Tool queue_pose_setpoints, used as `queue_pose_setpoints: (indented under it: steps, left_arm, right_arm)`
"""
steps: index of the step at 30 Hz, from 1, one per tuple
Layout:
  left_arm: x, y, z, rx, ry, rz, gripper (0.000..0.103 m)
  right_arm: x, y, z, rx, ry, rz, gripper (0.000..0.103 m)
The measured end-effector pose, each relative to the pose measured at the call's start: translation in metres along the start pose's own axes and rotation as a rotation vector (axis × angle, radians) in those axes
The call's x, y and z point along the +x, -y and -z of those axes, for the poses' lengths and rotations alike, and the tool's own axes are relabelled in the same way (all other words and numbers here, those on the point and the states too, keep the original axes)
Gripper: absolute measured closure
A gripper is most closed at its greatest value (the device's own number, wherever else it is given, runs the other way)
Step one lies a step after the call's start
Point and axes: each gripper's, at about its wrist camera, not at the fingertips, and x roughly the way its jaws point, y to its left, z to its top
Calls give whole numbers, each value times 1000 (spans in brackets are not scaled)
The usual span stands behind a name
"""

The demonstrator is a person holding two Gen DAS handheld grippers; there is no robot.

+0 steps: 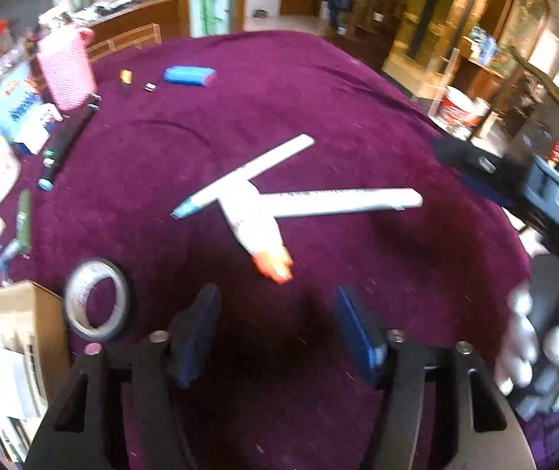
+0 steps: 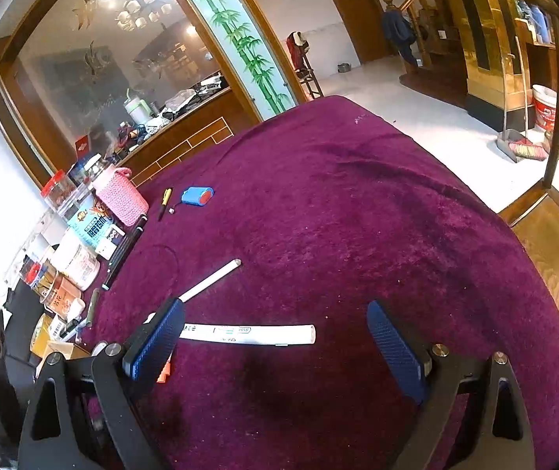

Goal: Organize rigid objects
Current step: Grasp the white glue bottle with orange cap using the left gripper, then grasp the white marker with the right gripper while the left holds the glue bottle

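Daylit room; left view motion-blurred, right view sharp; fisheye bends edges, corners black.

A table under a purple cloth (image 1: 318,90) carries white tubes (image 1: 342,203); left of them lie a tape roll (image 1: 97,299) and a blue case (image 1: 189,75).

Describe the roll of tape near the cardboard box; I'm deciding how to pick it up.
The roll of tape is a ring with a pale, silvery-white band, a dark outer edge and an open middle through which the purple tablecloth shows. It lies flat on the cloth, right beside the corner of the cardboard box, just ahead of the left gripper. Nothing holds it. The picture is blurred, so any print is unreadable.
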Motion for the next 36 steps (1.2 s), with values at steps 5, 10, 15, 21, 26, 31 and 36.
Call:
queue_pose_setpoints:
  steps: [5, 10, 15, 21, 26, 31, 36]
  left_arm:
    - [28, 0, -18, -29, -19, -55, 37]
    - [41, -5, -27, -88, -4, -51, 75]
    - [31, -5, -14, -100, -2, -26, 76]
    - [9, 3, 6, -146, 42, 3, 76]
    - [2, 11, 11, -128, 54, -7, 76]
    - [-5, 2, 25, -168, 52, 3, 76]
    - [7, -3, 34, -189, 22, 12, 76]
  right_arm:
    - [-1, 1, 1, -1, 2, 7, 7]
    - [2, 2, 1, -5, 1, 26, 7]
    - [6, 4, 3, 8, -23, 12, 7]
    - [12, 4, 10, 29, -67, -12, 7]
    - [10, -2, 13, -6, -54, 2, 7]
    - [5, -13, 15, -73, -14, -13, 7]
    - [13, -17, 13, -70, -54, -54, 7]
